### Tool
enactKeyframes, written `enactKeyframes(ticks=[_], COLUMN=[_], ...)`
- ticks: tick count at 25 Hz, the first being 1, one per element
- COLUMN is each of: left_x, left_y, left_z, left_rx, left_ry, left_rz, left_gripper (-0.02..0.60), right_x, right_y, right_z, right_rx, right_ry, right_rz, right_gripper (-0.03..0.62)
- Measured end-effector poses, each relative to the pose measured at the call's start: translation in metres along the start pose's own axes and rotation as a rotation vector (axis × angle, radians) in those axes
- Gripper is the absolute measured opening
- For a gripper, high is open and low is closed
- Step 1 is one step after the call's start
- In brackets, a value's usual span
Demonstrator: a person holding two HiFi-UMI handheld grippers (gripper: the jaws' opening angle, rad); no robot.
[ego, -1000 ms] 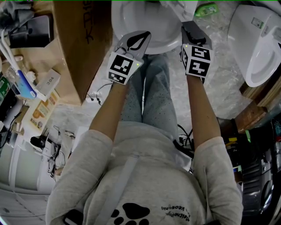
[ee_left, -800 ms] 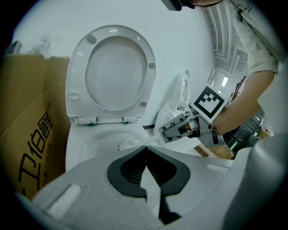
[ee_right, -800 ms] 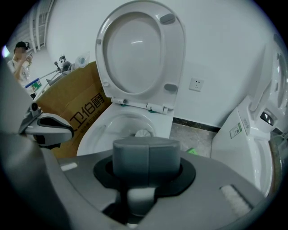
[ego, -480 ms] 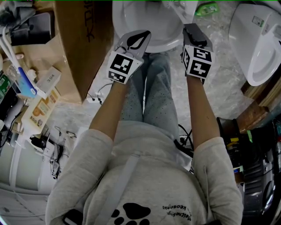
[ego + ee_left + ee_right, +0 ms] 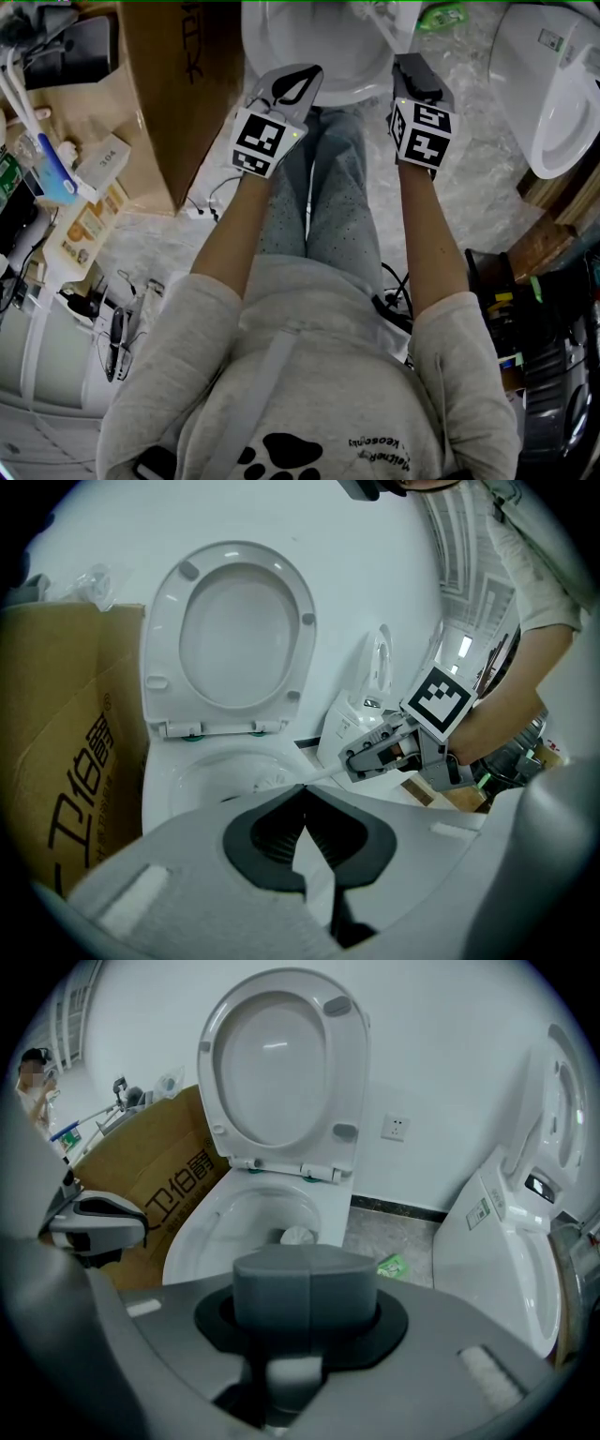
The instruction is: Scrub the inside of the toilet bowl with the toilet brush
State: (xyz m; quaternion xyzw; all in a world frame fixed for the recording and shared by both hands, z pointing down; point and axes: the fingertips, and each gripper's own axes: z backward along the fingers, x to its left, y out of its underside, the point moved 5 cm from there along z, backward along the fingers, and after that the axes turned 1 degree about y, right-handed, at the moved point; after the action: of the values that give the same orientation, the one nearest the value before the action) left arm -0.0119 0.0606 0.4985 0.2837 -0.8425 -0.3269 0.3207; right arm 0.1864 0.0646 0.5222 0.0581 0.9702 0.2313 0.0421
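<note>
The white toilet bowl [image 5: 319,42] stands open in front of me, its seat and lid [image 5: 281,1063] raised against the wall. My right gripper [image 5: 405,58] is at the bowl's right front rim, shut on the white handle of the toilet brush [image 5: 319,777]. The handle slants down into the bowl, and the brush head [image 5: 298,1237] rests near the bottom. My left gripper [image 5: 314,71] hovers at the bowl's left front rim. Its jaws are shut tip to tip with nothing between them. In the left gripper view, the right gripper [image 5: 361,761] is visible holding the handle.
A tall cardboard box [image 5: 164,94] stands tight against the toilet's left side. A second white toilet [image 5: 553,94] is at the right, with a green packet [image 5: 441,19] on the floor between the two. A cluttered table [image 5: 56,187] and floor cables [image 5: 211,202] lie at the left.
</note>
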Motion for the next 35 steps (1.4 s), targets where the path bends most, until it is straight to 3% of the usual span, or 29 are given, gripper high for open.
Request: enactKeyframes(ticks=[35], left_x=[-0.008], left_y=[0.016], left_z=[0.018], left_rx=[-0.011], left_ry=[0.004], left_rz=[0.017], left_gripper=[-0.003], right_x=[0.044], right_y=[0.067], right_z=[0.016], right_rx=[0.120], right_ry=[-0.026], right_rz=[-0.017], right_gripper=[0.150])
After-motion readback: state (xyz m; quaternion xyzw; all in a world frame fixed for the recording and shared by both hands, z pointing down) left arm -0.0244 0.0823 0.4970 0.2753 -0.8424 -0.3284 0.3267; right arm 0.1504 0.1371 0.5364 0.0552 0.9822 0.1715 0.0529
